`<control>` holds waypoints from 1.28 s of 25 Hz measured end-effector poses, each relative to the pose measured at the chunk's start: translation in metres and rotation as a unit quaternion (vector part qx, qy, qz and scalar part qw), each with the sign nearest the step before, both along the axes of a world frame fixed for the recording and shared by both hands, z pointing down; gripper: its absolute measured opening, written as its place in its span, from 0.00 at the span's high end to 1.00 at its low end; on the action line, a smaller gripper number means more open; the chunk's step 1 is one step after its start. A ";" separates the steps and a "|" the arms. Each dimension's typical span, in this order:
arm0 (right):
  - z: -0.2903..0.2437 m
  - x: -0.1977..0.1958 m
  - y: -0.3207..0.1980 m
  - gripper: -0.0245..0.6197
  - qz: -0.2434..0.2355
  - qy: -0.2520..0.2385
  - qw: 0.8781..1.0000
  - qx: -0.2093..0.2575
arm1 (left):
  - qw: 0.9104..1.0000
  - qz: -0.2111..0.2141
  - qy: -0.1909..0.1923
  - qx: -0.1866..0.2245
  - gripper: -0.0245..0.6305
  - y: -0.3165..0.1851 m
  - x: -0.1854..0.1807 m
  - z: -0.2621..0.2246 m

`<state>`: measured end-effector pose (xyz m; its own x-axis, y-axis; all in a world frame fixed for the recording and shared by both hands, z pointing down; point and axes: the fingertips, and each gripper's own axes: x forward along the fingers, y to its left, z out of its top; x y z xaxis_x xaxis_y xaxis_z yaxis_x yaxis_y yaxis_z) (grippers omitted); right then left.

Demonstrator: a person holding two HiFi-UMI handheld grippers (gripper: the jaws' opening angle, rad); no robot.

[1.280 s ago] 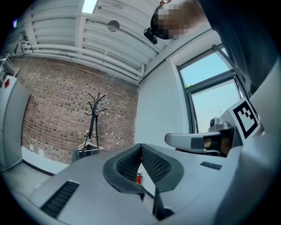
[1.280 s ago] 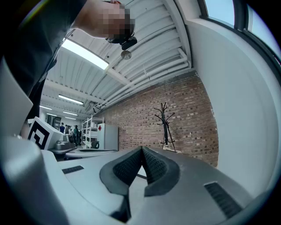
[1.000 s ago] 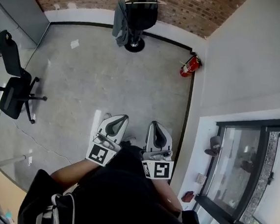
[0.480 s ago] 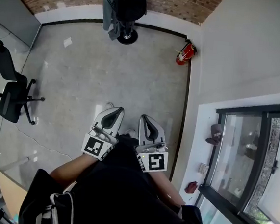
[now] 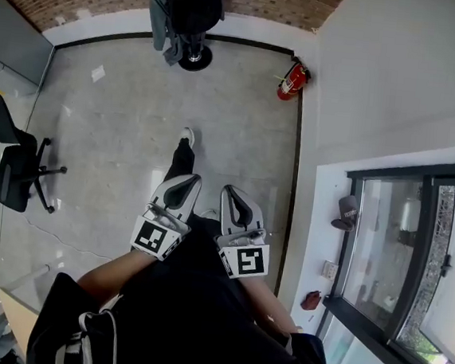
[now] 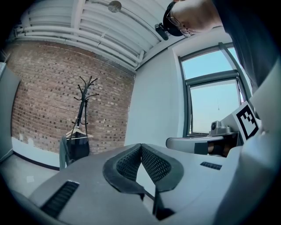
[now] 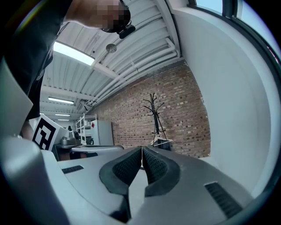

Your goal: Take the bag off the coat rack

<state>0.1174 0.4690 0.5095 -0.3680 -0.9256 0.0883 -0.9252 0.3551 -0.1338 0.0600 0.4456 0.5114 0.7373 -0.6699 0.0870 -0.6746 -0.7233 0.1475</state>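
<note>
**A:** How far has this got?

**B:** Hardly started, I'd say. The bag (image 5: 201,7) hangs on the coat rack (image 5: 195,56), which stands against the brick wall at about 12 o'clock from the person. A wide stretch of floor lies between them.

**A:** And the grippers?

**B:** Both are clenched on nothing. The left hand-held gripper (image 5: 182,184) and the right hand-held gripper (image 5: 234,195) sit side by side low in front of the body, aimed toward the rack. Each gripper's own view shows its jaws pressed together, with only the distant rack beyond the tips.

**A:** Anything else on that rack?

**B:** A grey garment (image 5: 159,15) hangs just beside the bag at its 9 o'clock. There is also a pale hanger near the top, and I can't tell which hook carries the bag's strap.

**A:** So what remains?

**B:** All of it, as I judge. The person has to cross the floor, open a gripper, take hold of the strap or handle, and lift it clear of the hook. The fire extinguisher (image 5: 292,79) at 1 o'clock and the office chair (image 5: 12,176) at 9 o'clock stand well off the straight line.
</note>
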 end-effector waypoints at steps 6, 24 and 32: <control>0.006 0.035 -0.044 0.93 0.043 0.003 0.999 -0.010 | 0.999 0.032 0.017 0.007 0.93 -0.045 0.028 -0.001; -0.043 0.002 -0.438 0.93 0.072 -0.003 0.997 -0.010 | 0.998 0.029 0.028 0.040 0.93 -0.423 -0.014 -0.040; -0.046 -0.039 -0.557 0.93 0.029 -0.006 1.000 0.002 | 0.998 -0.029 0.026 0.042 0.93 -0.541 -0.064 -0.041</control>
